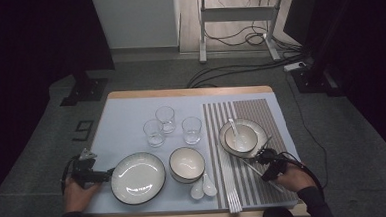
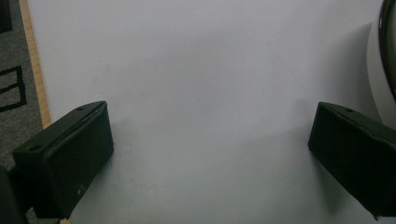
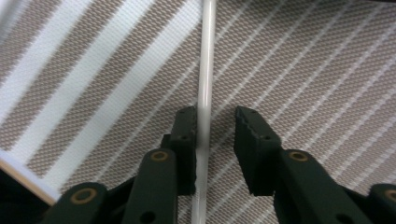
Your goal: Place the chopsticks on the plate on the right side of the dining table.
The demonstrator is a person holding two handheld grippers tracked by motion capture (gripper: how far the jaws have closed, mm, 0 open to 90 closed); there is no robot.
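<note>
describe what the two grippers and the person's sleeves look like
Both are black. The left gripper has blocky, flat-faced jaws and a grey three-cornered plate on top. The right gripper has ridged pads on linked arms with brass-coloured pivot rings, and a black cable loops behind it. Both sleeves are dark.

Three glasses (image 1: 171, 124) stand behind the plate (image 1: 137, 177) and bowl (image 1: 187, 164); two spoons (image 1: 203, 187) lie before the bowl
</note>
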